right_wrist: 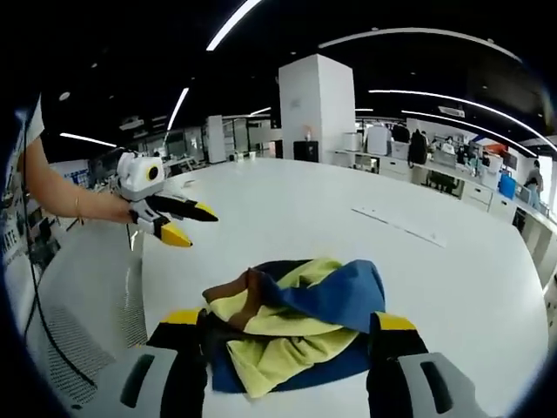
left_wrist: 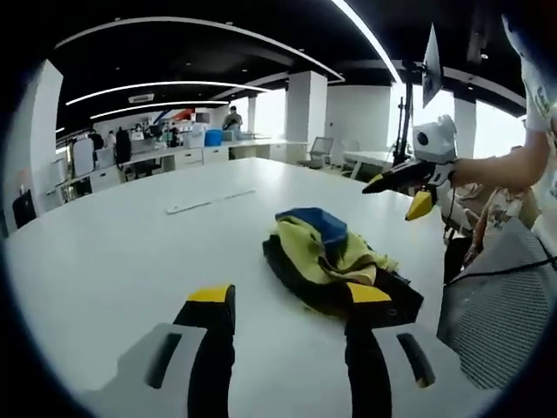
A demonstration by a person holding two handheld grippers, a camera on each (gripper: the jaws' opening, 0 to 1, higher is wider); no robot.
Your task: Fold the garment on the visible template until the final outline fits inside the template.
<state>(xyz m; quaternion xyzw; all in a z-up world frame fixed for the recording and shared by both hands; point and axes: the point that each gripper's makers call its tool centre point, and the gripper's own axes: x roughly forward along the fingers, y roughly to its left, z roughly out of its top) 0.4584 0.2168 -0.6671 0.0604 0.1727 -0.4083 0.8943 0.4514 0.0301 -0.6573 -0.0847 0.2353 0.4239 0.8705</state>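
Garment (right_wrist: pixel 291 326) lies crumpled in a heap on white table (left_wrist: pixel 130 252), near its edge. Both grippers hover with jaws apart, empty: left gripper (left_wrist: pixel 287 326), right gripper (right_wrist: pixel 287 348). Spread it flat first, gripping 2 corners. Open tabletop beyond; mesh chair (left_wrist: pixel 496 305) crowds the near edge.

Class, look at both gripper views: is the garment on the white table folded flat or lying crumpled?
Crumpled: the garment lies bunched in a heap on the table.

My left gripper (left_wrist: pixel 291 309) is hovering open over the table (left_wrist: pixel 130 235), facing the crumpled garment (left_wrist: pixel 335 261); my right gripper (left_wrist: pixel 402 192) is hanging beyond.
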